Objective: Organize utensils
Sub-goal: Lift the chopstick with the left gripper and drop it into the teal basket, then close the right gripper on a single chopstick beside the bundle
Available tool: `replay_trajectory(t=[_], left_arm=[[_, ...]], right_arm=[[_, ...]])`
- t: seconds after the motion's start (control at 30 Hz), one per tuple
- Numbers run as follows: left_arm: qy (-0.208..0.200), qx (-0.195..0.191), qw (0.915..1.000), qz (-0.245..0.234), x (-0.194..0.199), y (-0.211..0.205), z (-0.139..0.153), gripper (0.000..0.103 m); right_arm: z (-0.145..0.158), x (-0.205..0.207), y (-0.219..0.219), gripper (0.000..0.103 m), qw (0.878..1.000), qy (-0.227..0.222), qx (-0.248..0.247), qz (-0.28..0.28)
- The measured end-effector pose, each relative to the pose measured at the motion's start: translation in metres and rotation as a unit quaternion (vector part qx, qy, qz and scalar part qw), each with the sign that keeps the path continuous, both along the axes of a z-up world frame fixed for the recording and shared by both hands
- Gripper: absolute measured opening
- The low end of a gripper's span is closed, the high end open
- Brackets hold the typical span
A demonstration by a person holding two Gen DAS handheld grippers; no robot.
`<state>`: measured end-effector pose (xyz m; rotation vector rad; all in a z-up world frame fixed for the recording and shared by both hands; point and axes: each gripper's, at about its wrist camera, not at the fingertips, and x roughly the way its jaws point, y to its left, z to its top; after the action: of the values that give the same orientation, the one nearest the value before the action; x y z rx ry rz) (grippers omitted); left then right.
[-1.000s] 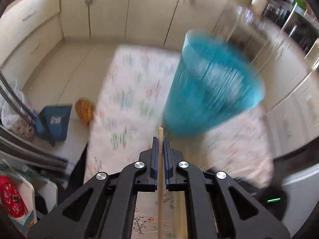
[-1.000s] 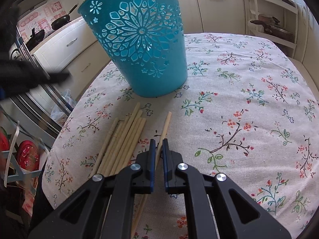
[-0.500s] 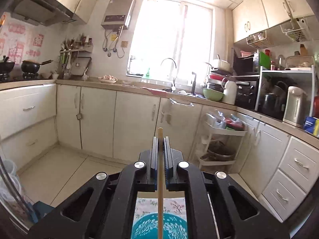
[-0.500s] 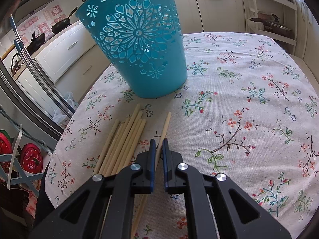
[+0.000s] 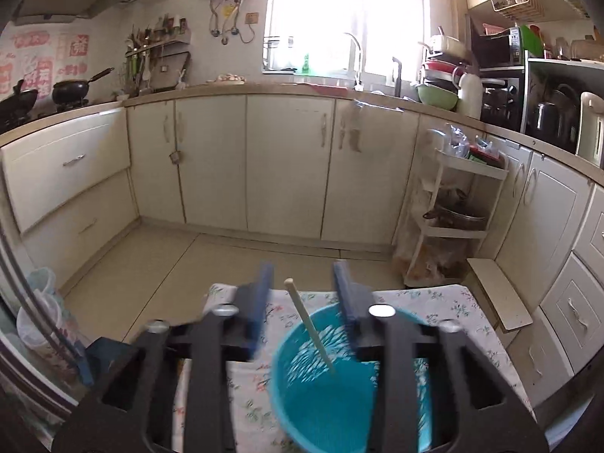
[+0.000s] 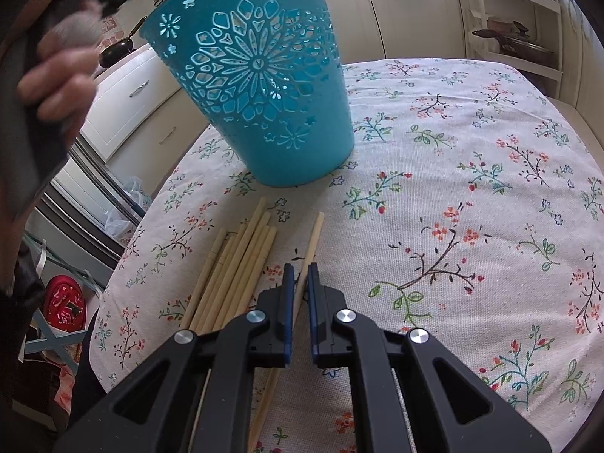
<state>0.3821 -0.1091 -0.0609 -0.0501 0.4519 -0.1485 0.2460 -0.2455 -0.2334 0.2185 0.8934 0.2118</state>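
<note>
From the left wrist camera, the left gripper point(image 5: 304, 287) fills the lower half of the frame, its jaws spread apart after having just been opening. A single chopstick point(image 5: 309, 326) stands free in the gap between them, touching neither blue pad, its lower end inside the teal basket point(image 5: 328, 407) at lower centre. The chopstick leans with its top toward the upper left; motion blur makes it hard to say whether it rests against the basket wall. The basket stands on a floral tablecloth point(image 5: 445, 305). Cream kitchen cabinets point(image 5: 287, 166) run across the middle of the frame, under a bright window.

From the right wrist camera, the right gripper point(image 6: 298, 275) sits at bottom centre with its jaws drawn close together, pinching one chopstick point(image 6: 314, 236) that lies on the floral tablecloth point(image 6: 453, 188) and runs up and slightly right past the fingertips. Just left of it lies a bundle of chopsticks point(image 6: 238, 264), side by side and fanned a little. The teal basket point(image 6: 256, 87), with a cut-out flower pattern, stands upright in the upper centre, beyond the bundle and apart from it. At the upper left edge a blurred hand point(image 6: 60, 71) grips a dark handle beside the basket's rim.
</note>
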Motion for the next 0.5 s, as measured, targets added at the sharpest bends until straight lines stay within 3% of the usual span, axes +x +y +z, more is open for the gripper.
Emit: replay_trajectory(t=[0.03,0.2,0.43,0.5], left_arm=[[-0.003,-0.001,1.0,0.006,-0.009,0.008,0.002,0.057],[0.007,-0.021,0.9995,0.023,-0.041,0.042,-0.001,0.069],[0.068,-0.06,0.9949,0.043,-0.067,0.087,-0.026,0.07],[0.085,-0.064,0.9931,0.049,-0.075,0.098,-0.036,0.07]], right_arm=[[0.001,0.001,0.001,0.008,1.0,0.001,-0.004,0.0],[0.004,0.014,0.009,0.008,0.999,0.015,-0.029,-0.021],[0.008,0.021,0.034,0.006,0.992,0.02,-0.122,-0.011],[0.009,0.02,0.028,0.005,0.993,0.029,-0.112,-0.009]])
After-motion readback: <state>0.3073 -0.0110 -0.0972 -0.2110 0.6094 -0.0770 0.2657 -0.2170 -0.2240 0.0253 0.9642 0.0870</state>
